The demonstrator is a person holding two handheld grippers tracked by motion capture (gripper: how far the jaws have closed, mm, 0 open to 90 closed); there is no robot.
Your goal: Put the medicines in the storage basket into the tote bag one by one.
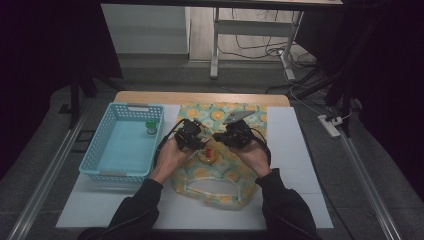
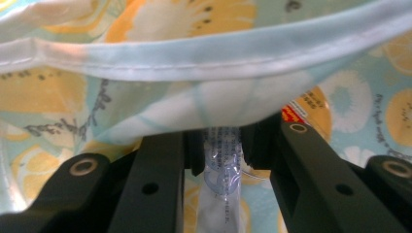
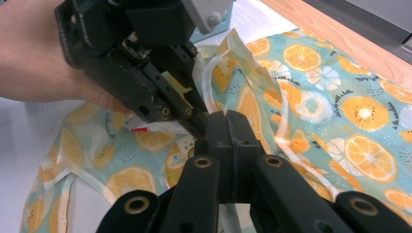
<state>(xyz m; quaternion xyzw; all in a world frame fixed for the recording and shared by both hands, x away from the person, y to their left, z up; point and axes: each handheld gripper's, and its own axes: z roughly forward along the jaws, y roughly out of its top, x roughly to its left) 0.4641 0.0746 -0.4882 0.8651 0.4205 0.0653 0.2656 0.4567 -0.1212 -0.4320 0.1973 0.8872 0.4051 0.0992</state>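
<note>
- Pinching a clear plastic packet (image 2: 221, 167), the left gripper (image 1: 190, 136) pushes it under the hemmed edge of a citrus-print fabric bag (image 1: 220, 170) on the counter (image 1: 295, 165).
- Pressed together on the bag's white-trimmed edge (image 3: 214, 97), the fingers of the right gripper (image 3: 228, 131) lift it just beside the left gripper.
- Beside the bag, a blue basket (image 1: 102, 150) holds a small green-capped bottle (image 1: 151, 126).
- Risk, as judged: the thin trim may slip free, dropping the opening onto the packet and snagging it.
</note>
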